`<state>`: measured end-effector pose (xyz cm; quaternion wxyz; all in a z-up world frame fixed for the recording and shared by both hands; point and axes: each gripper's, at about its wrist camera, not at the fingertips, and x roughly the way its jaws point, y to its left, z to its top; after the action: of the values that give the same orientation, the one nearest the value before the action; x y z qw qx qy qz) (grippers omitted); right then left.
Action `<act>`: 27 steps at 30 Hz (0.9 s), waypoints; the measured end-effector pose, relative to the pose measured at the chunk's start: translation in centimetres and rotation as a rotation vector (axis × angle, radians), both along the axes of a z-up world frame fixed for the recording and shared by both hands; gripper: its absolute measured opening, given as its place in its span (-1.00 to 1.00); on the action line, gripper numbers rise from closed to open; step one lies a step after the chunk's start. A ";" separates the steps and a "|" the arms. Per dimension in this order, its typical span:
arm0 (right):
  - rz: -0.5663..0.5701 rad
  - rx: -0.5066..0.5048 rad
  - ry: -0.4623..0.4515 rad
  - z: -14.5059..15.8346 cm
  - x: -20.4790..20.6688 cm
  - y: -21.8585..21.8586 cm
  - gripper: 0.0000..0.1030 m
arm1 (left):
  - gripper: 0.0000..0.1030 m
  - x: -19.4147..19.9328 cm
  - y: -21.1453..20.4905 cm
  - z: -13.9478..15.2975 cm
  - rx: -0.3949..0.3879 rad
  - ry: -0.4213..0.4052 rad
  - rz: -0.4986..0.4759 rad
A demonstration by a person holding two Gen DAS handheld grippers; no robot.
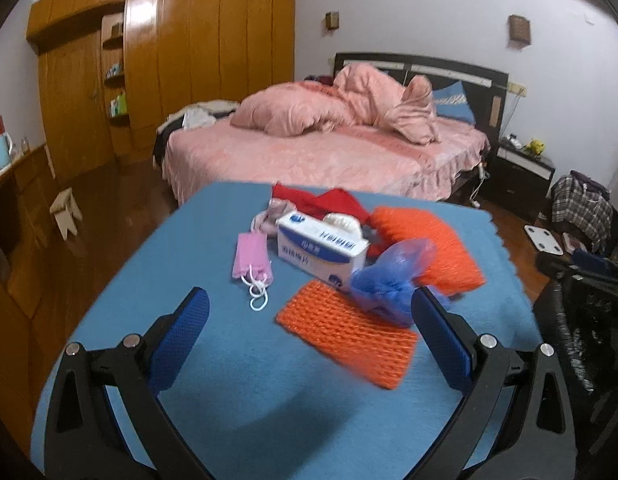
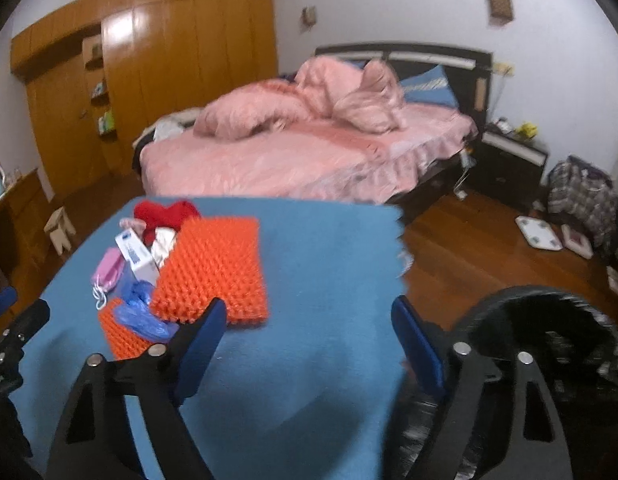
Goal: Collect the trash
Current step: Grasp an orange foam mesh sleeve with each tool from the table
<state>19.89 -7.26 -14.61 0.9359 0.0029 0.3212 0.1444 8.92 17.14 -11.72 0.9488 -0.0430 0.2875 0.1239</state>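
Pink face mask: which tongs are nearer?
Left. The left tongs hover open just short of the pink face mask; the right tongs, also open, sit farther off, beyond the orange nets.

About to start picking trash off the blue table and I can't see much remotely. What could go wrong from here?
1. The blue plastic bag overlaps the near orange foam net and leans on the white box; grabbing one may drag the others.
2. The pink mask lies flat with thin loops, so it is easy to miss.
3. The black bin sits beside the table's edge; a short drop could land on the floor.
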 end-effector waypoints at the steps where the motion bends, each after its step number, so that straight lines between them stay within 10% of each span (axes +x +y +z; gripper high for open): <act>1: 0.007 0.003 0.012 -0.6 0.7 0.7 0.51 | 0.90 0.6 0.3 -0.6 0.001 0.008 0.006; 13: 0.071 -0.058 0.072 -4.5 5.2 5.0 0.36 | 0.76 5.7 1.7 -5.2 -0.024 0.127 0.038; 19: 0.144 -0.044 0.134 -6.4 5.5 5.9 -0.42 | 0.44 7.3 1.5 -7.2 -0.062 0.206 0.017; 27: 0.165 0.001 0.129 -6.2 5.1 5.1 -0.84 | -0.06 8.4 1.0 -8.1 -0.101 0.249 -0.033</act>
<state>24.94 -2.17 -20.82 0.8982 -0.0137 0.3799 0.2208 17.33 18.17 -19.85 0.9042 -0.0700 0.4097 0.0979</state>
